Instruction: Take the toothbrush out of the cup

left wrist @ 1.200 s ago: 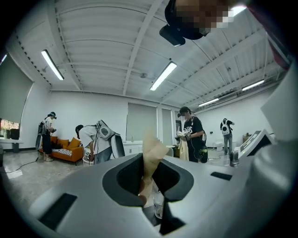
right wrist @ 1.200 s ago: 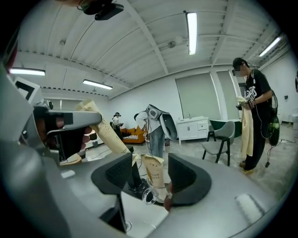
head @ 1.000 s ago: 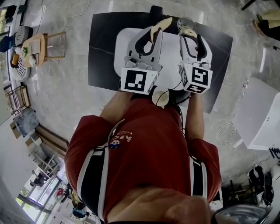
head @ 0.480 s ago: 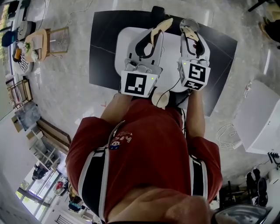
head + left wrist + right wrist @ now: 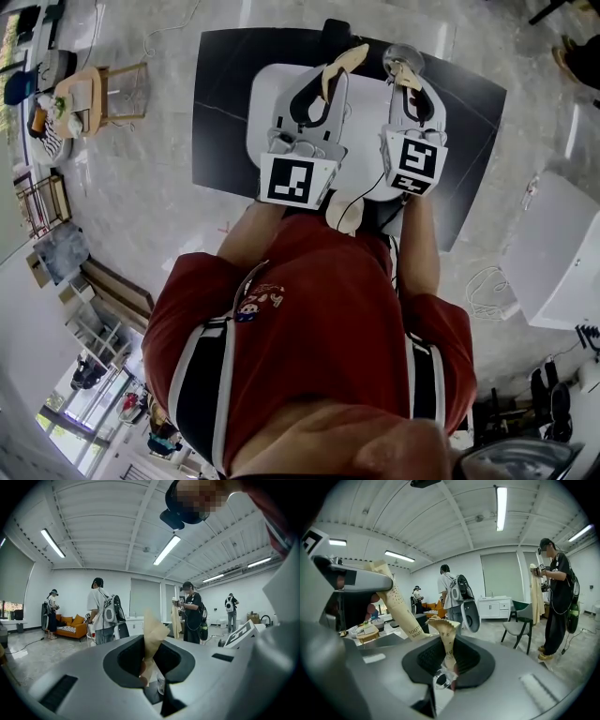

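Observation:
Over a white tray [image 5: 263, 94] on a black table [image 5: 219, 105], I hold both grippers side by side. The left gripper [image 5: 330, 79] is shut on a beige paper-wrapped toothbrush [image 5: 343, 60], which sticks up between its jaws [image 5: 151, 634]. The right gripper [image 5: 406, 81] reaches the clear cup [image 5: 397, 56]. A second paper-wrapped toothbrush [image 5: 447, 639] stands in that cup [image 5: 442, 679], and the right jaws are closing, pinching its wrapper. In the right gripper view, the left gripper's toothbrush [image 5: 400, 613] shows at the left.
A wooden stool [image 5: 81, 97] with small items stands left of the table. A white cabinet [image 5: 557, 247] is at the right, with a cable on the floor beside it. Several people [image 5: 103, 611] stand around the room.
The right gripper's jaws have narrowed from wide apart to pinching the wrapper in the cup. Both hands have stayed in place, and the left grip is unchanged.

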The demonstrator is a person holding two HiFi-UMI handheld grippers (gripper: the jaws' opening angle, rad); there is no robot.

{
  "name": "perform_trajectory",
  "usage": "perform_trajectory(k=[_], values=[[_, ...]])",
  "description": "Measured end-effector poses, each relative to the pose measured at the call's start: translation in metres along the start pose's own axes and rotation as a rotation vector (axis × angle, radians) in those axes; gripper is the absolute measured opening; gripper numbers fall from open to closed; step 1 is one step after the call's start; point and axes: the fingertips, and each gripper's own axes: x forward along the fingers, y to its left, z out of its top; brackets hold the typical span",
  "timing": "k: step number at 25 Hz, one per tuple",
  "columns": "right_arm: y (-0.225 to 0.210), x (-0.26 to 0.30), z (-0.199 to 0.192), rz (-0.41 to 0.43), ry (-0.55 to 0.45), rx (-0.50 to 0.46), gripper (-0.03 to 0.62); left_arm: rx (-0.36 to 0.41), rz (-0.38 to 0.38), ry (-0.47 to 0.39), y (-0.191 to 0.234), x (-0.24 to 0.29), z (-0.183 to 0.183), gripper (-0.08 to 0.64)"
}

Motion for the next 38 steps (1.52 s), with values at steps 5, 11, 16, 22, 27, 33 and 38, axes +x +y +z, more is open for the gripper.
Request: perform_trajectory(k=[5, 11, 16, 22, 27, 33, 38], values=[[0.007, -0.006, 0.006, -0.009, -0.013, -0.016, 0.051, -0.009, -0.009, -0.008, 0.003, -0.006, 0.001, 0.048], [0.008, -0.021, 0.021, -0.032, -0.047, -0.031, 0.051, -0.017, -0.033, -0.042, -0.003, -0.012, 0.007, 0.048], [0.006, -0.037, 0.037, -0.050, -0.090, -0.046, 0.051, -0.006, -0.049, -0.087, -0.007, -0.019, 0.017, 0.048], [0.016, -0.058, 0.056, -0.081, -0.140, -0.074, 0.050, -0.010, -0.066, -0.140, -0.002, -0.035, 0.029, 0.048], [0.020, -0.077, 0.072, -0.120, -0.177, -0.114, 0.049, -0.027, -0.086, -0.179, 0.002, -0.045, 0.041, 0.048], [0.029, -0.102, 0.093, -0.175, -0.220, -0.143, 0.049, -0.026, -0.123, -0.228, 0.007, -0.058, 0.056, 0.048], [0.039, -0.122, 0.107, -0.225, -0.255, -0.155, 0.049, -0.024, -0.151, -0.252, 0.015, -0.069, 0.065, 0.048]])
